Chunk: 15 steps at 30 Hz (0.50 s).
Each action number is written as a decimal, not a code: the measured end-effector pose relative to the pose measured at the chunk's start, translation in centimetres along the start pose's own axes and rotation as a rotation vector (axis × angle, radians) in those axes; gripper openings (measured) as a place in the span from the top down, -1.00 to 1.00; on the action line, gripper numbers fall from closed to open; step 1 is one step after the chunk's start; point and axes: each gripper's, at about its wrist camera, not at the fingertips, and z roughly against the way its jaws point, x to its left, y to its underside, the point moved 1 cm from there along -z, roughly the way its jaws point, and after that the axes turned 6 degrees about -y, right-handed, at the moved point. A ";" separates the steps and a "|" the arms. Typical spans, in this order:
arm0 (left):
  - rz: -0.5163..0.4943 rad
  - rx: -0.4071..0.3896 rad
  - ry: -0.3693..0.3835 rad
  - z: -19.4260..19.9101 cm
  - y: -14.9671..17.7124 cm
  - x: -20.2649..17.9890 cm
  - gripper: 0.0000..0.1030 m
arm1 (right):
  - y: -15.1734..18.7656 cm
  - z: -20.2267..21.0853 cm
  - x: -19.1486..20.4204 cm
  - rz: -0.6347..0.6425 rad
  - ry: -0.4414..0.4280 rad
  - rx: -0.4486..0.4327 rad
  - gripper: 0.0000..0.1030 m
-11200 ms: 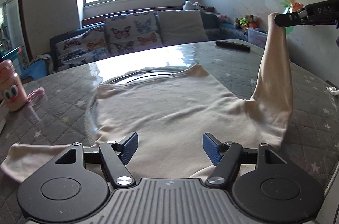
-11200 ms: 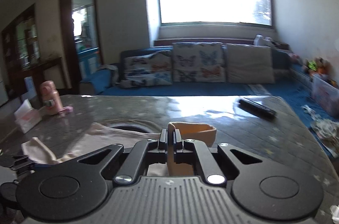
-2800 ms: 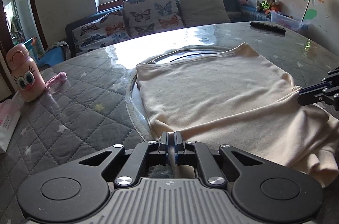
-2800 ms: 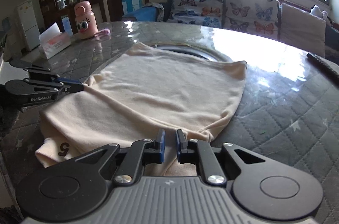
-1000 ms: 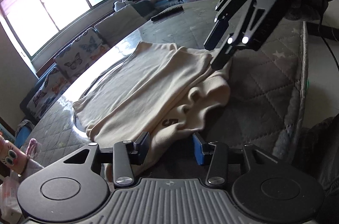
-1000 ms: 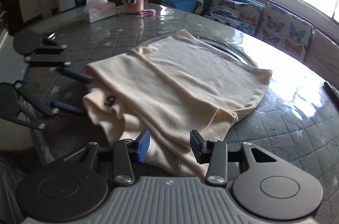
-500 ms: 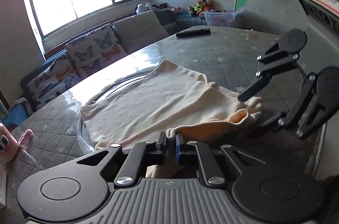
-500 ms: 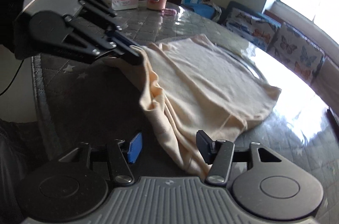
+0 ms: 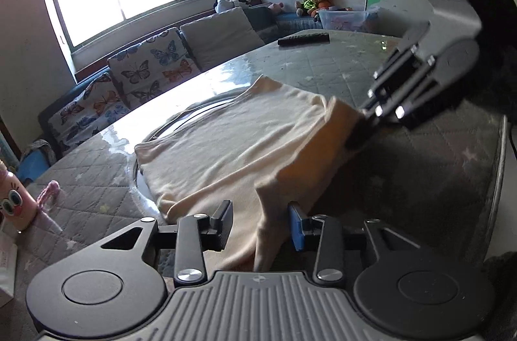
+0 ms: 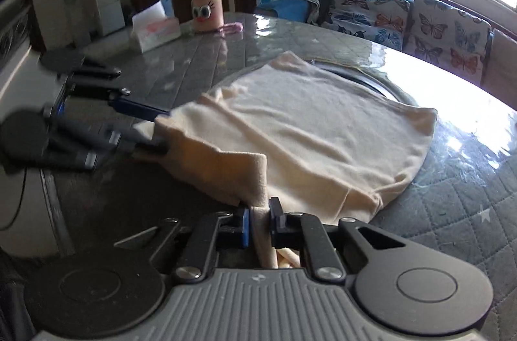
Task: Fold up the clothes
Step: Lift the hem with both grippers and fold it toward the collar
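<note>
Spread across the middle of a quilted, glass-topped table [image 10: 468, 199]: a cream shirt [image 10: 310, 128], far part flat, near edge lifted off the surface. At the near right corner, right gripper [image 10: 258, 224] pinched narrow on a bunched fold of that edge. At the near left corner, left gripper [image 9: 260, 223] standing wide apart, cloth draped loose between its blue pads [image 9: 295, 228], not clamped. Beyond, at the far left rim, a pink cartoon bottle [image 10: 206, 5] beside a tissue box [image 10: 155, 26]; at the far right, a dark remote [image 9: 303, 38].

Likely step: carrying the near edge over toward the far side. Best done only once the left side closes on its corner, then both corners raised level, kept taut between them, and laid down square on the far hem to avoid a skewed crease.
</note>
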 end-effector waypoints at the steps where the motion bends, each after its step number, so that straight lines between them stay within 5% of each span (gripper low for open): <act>1: -0.009 0.003 -0.008 0.2 0.3 0.0 0.16 | -0.3 0.1 -0.1 -0.007 -0.003 -0.005 0.80; 8: -0.127 -0.001 -0.078 -0.5 1.8 -1.0 0.08 | -1.7 0.2 -0.6 -0.022 0.005 -0.037 0.81; 15: -0.170 -0.017 -0.100 -1.1 2.3 -0.3 0.73 | -1.8 0.5 -0.6 -0.035 0.024 -0.059 0.83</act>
